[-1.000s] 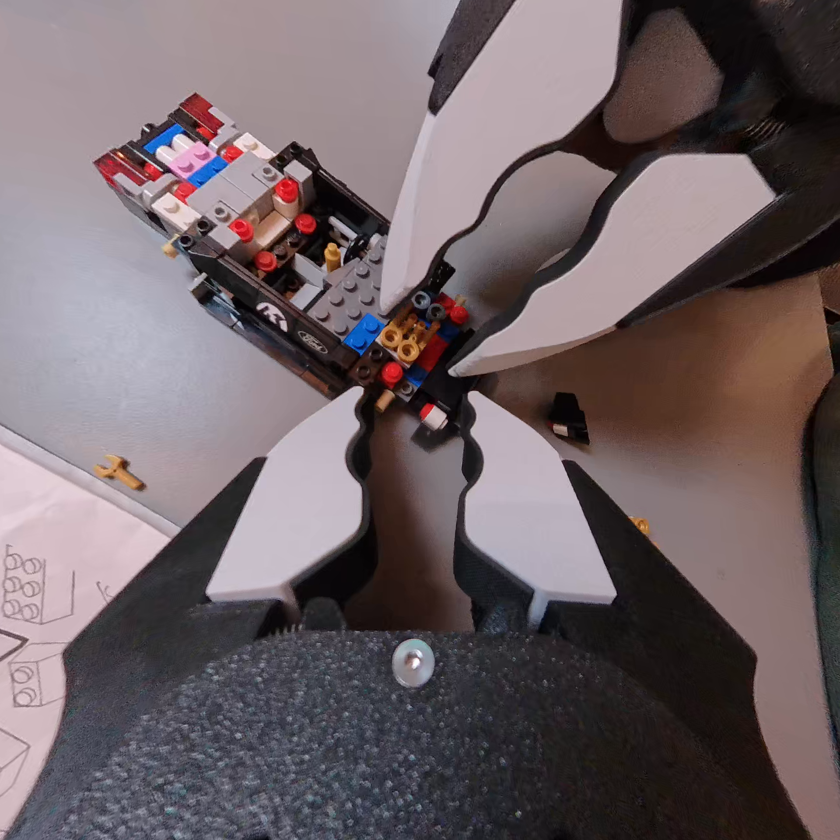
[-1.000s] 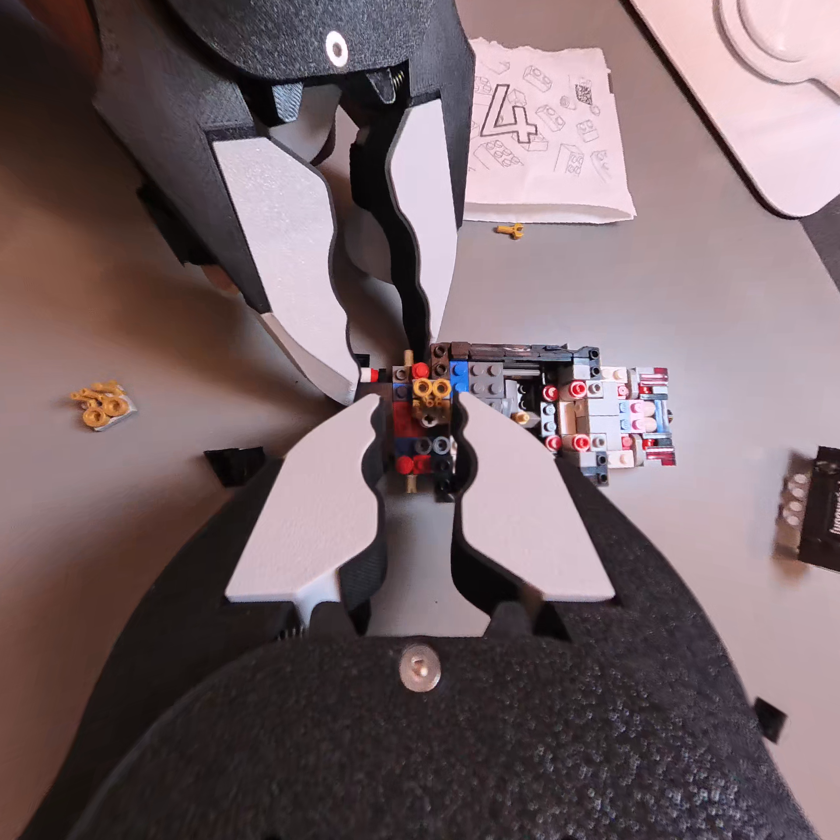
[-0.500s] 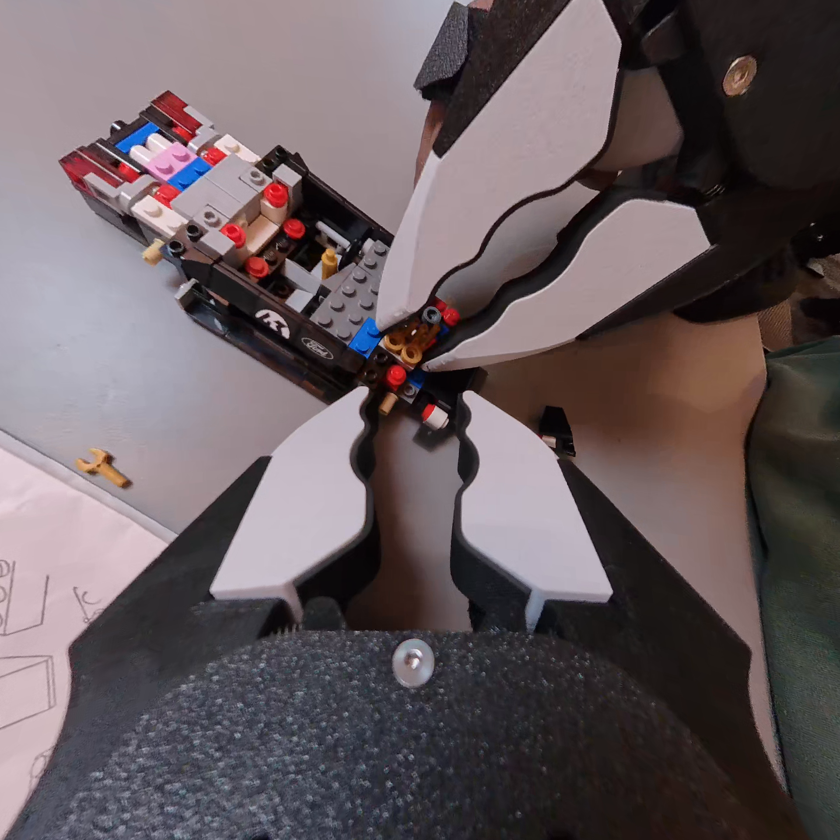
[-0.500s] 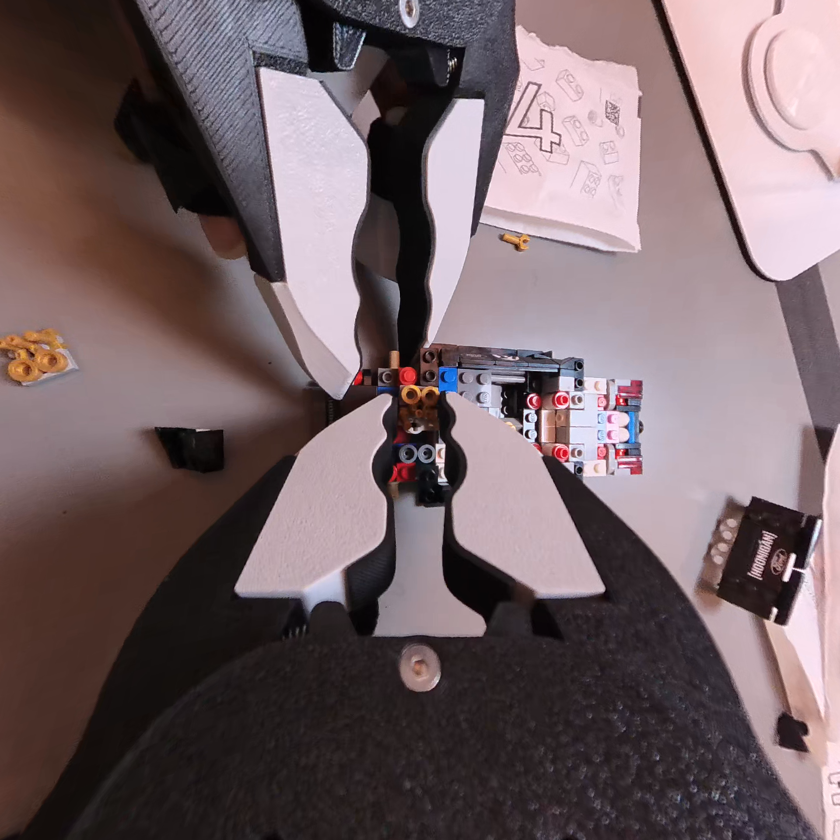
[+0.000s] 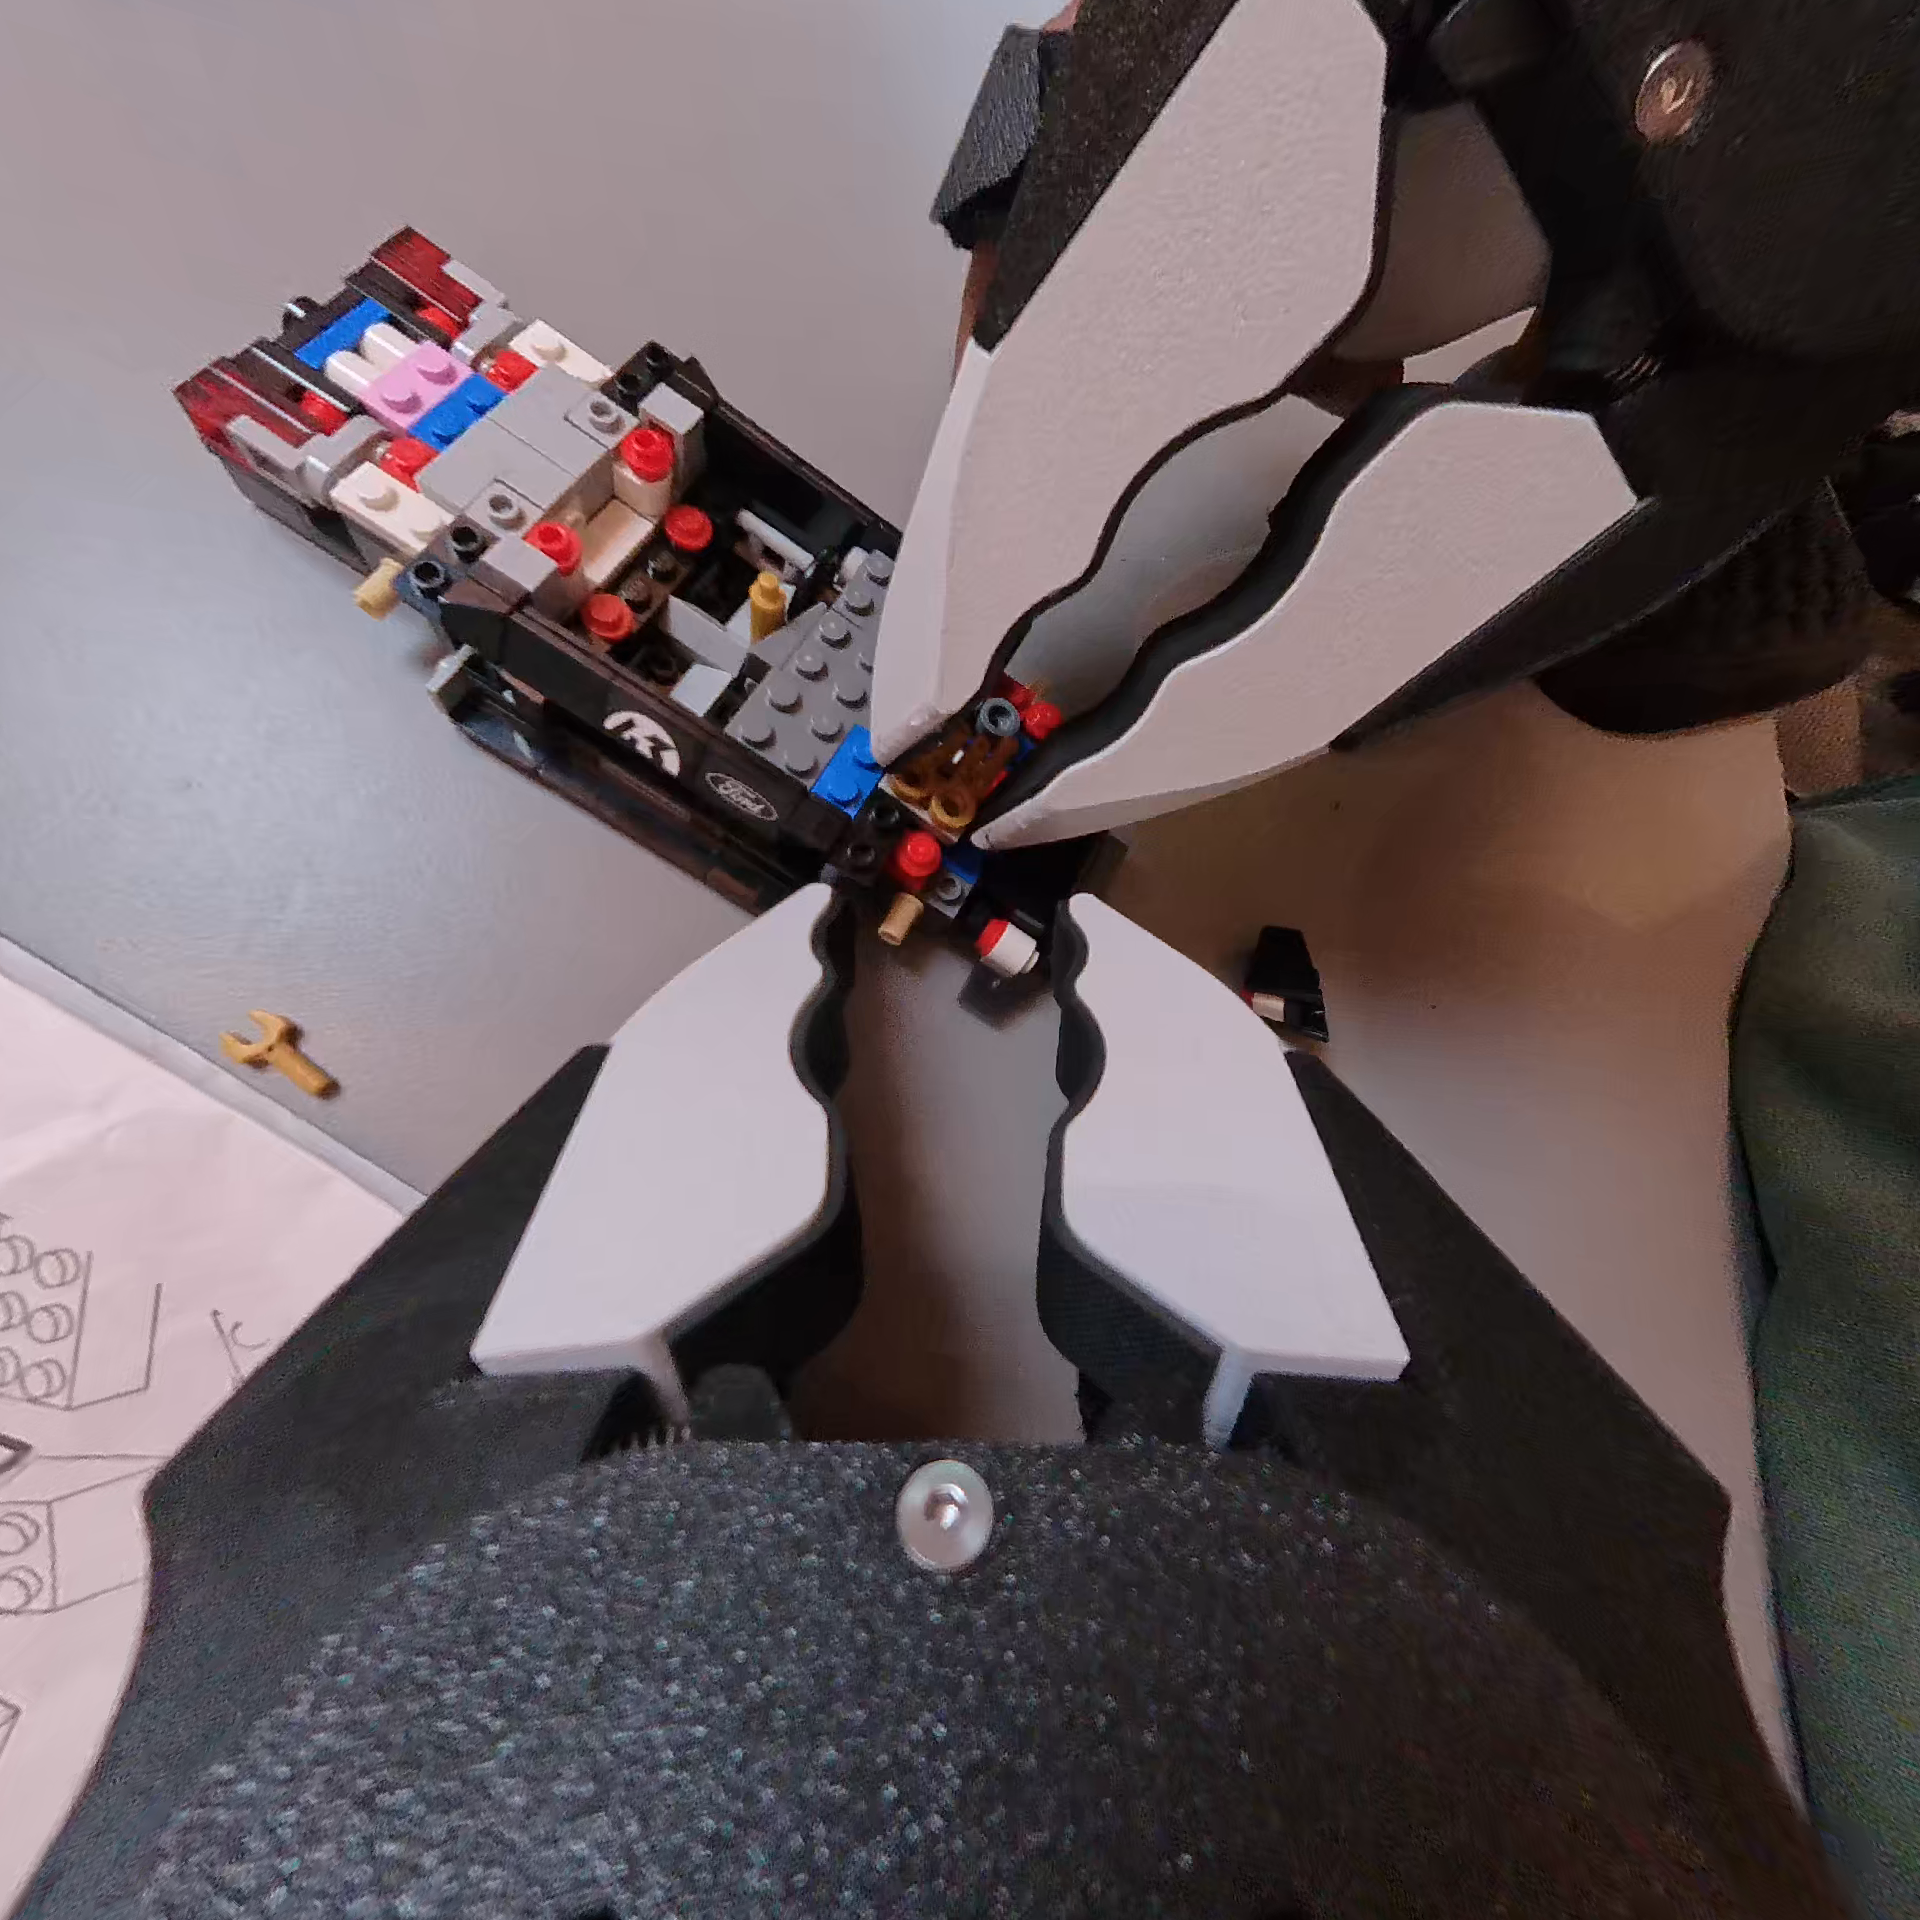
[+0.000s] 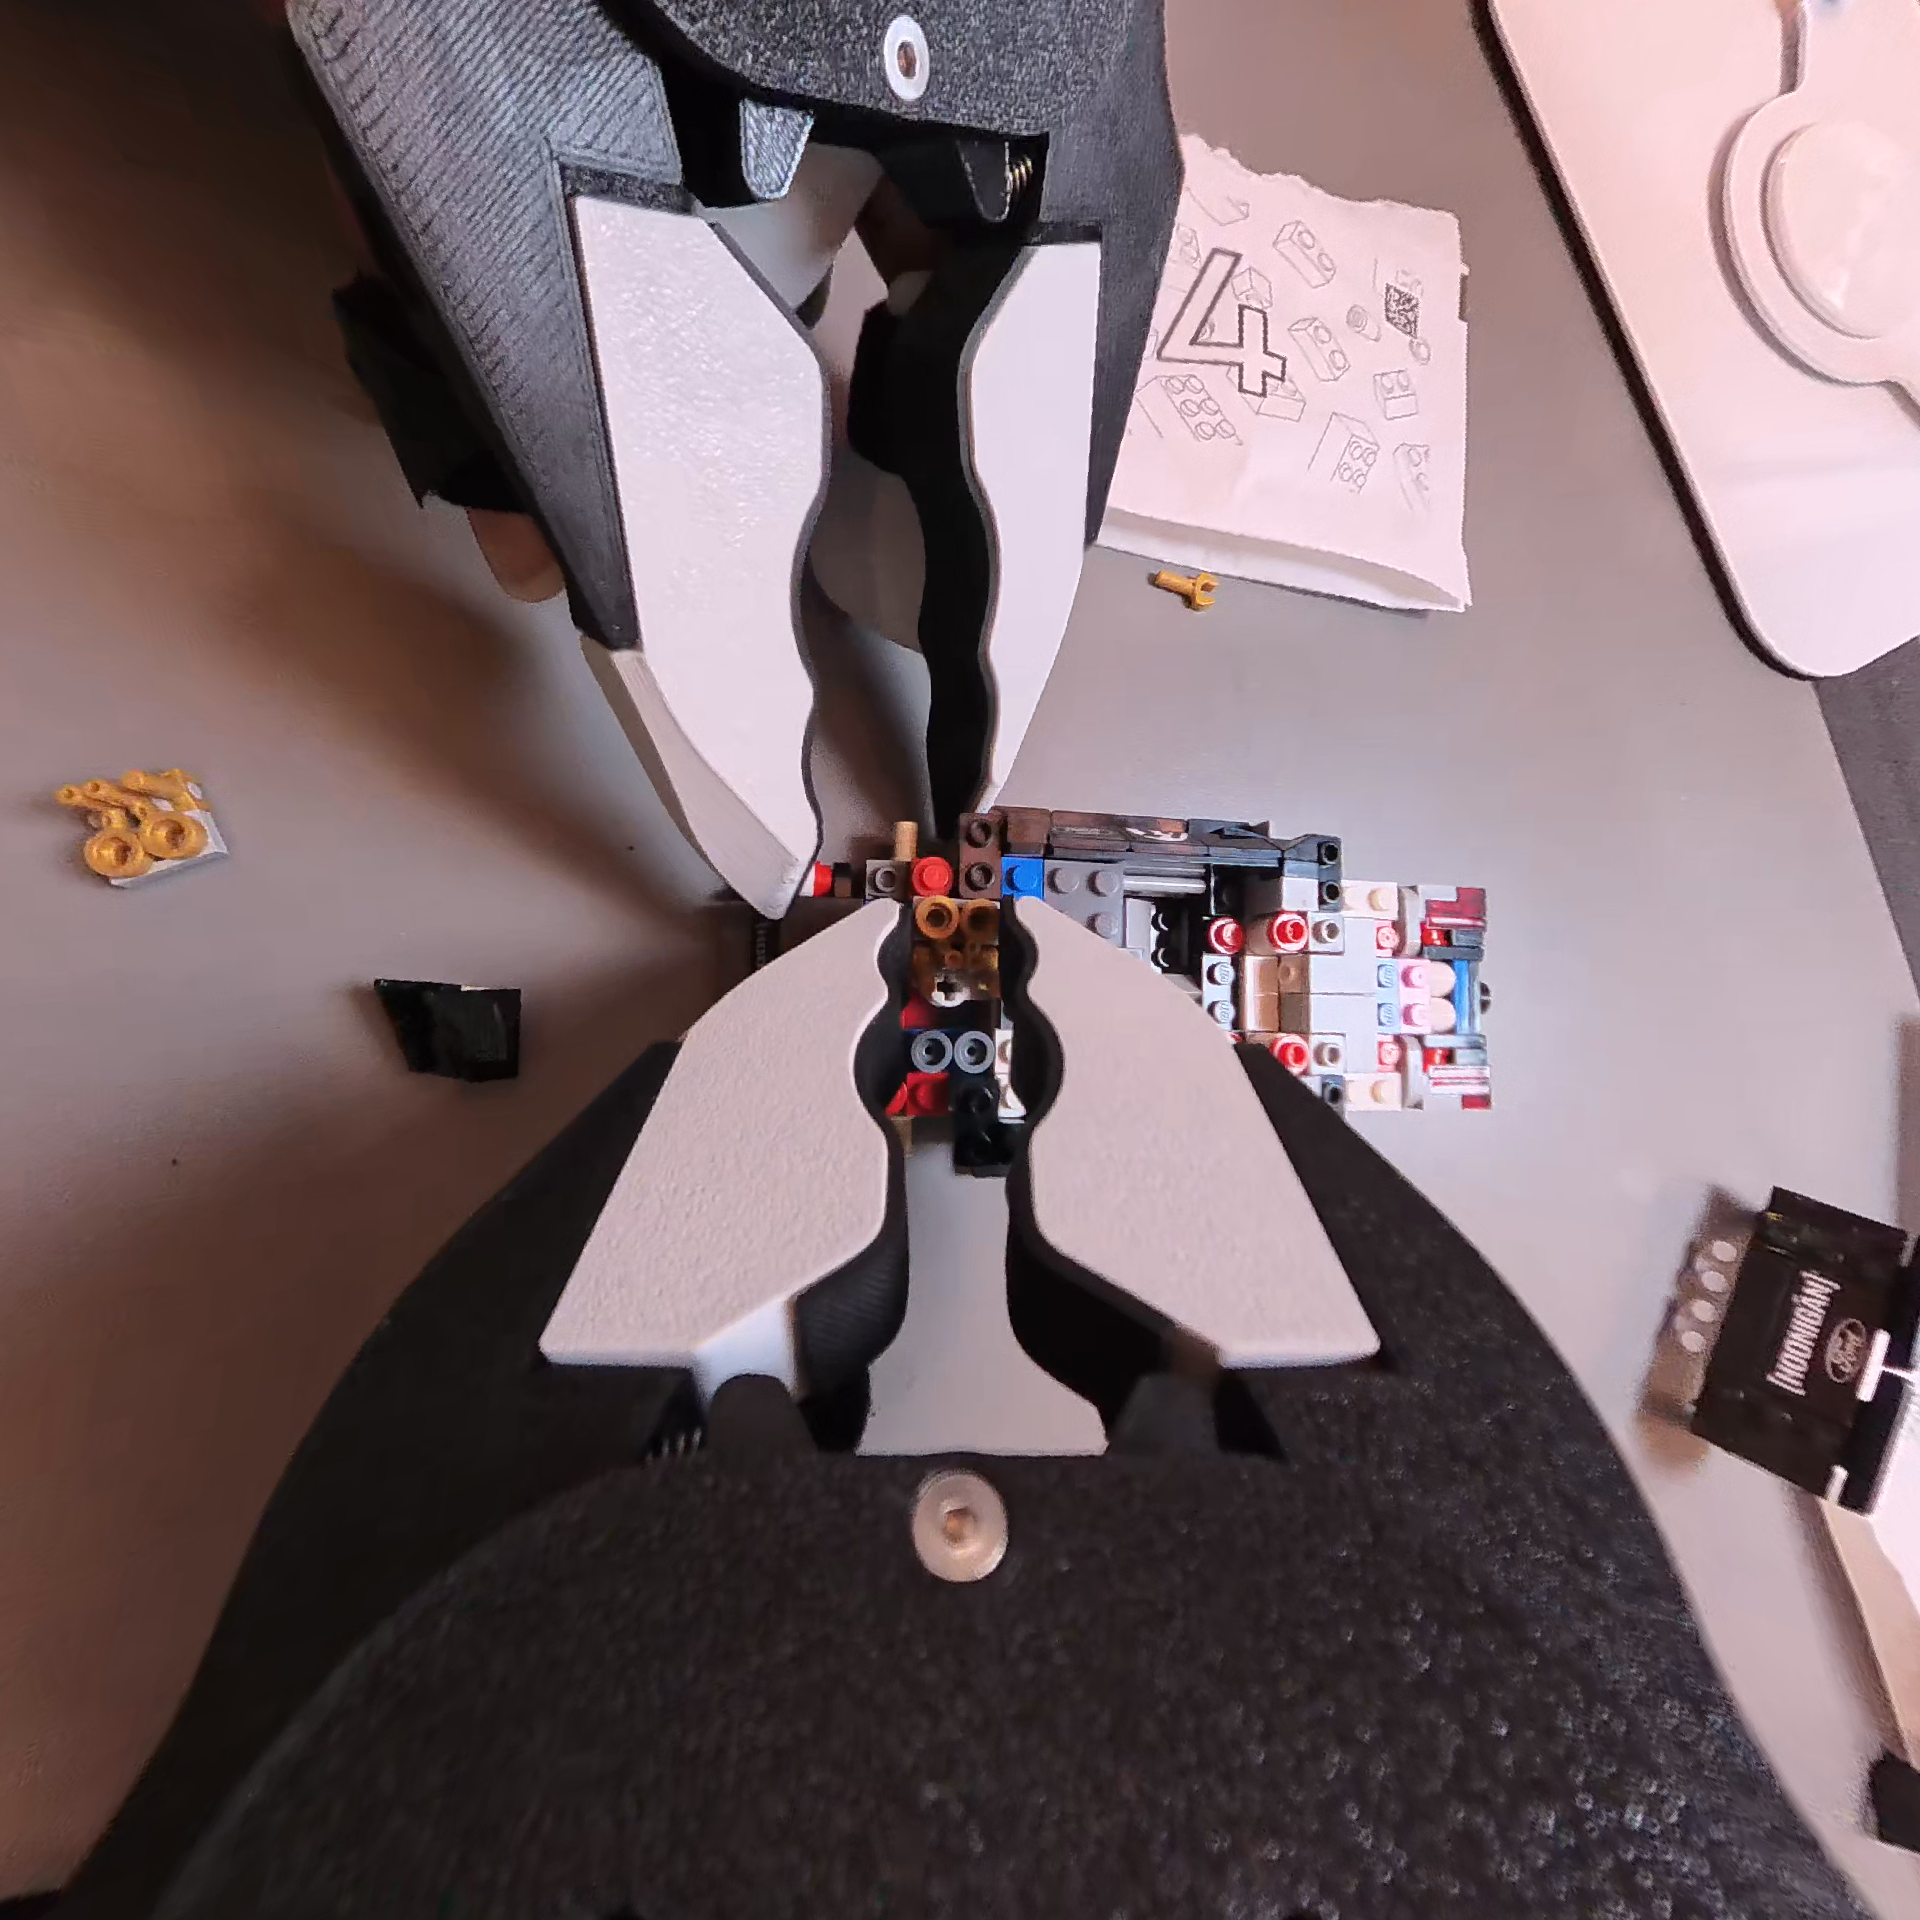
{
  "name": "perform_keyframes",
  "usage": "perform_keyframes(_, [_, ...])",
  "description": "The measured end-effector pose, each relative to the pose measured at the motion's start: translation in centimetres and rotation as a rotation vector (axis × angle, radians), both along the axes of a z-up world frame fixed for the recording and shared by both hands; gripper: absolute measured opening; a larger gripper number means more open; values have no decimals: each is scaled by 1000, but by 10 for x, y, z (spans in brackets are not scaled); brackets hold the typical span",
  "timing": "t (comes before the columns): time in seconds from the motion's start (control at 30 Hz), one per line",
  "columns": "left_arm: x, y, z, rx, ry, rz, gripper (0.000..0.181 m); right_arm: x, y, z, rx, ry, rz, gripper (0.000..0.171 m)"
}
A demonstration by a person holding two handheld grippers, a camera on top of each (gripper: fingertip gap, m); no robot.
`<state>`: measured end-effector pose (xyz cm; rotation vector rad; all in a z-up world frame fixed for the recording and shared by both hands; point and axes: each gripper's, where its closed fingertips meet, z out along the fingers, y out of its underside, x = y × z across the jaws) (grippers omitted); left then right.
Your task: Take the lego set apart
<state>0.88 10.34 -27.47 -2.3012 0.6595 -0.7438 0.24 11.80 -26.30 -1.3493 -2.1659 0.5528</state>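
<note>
The partly dismantled multicoloured lego car [image 6: 1195,966] lies on the flat grey table [image 6: 1455,748]. Behind it sits the white printed paper bag [image 6: 1309,405], a small tan wrench piece [image 6: 1187,588] just before its edge. Far left, a cluster of gold lego parts [image 6: 140,826]; nearer, a black wedge piece [image 6: 452,1029]. Right, a black printed lego panel [image 6: 1797,1351].

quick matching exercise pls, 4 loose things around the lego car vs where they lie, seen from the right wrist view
Things:
1. gold wrench piece
2. gold parts cluster
3. small black piece
4. black printed panel

Places:
A. far left, alone
B. lower right edge
C. just below the paper sheet
D. left of the right gripper

Pairs: 1-C, 2-A, 3-D, 4-B
</note>
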Motion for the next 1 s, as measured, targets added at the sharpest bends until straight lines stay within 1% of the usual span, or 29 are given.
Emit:
perform_keyframes(0.13, [1, 1, 4, -24, -66, 24, 33, 0, 1, 0, 5, 7, -8, 15])
perform_keyframes(0.23, [2, 1, 3, -24, -59, 24, 33, 0, 0, 0, -10, 14, -14, 15])
perform_keyframes(0.37, [2, 4, -1, -44, -87, 62, 26, 1, 0, 1, -45, 17, -22, 15])
perform_keyframes(0.63, [4, 5, -3, -59, -81, 97, 25, 3, 1, 1, -50, 45, -27, 14])
perform_keyframes(0.8, [4, 4, -3, -59, -76, 87, 25, 4, 0, 1, -107, 67, -52, 14])
perform_keyframes(1.0, [4, 4, -3, -69, -86, 88, 22, 5, 0, 2, -129, 108, -65, 14])
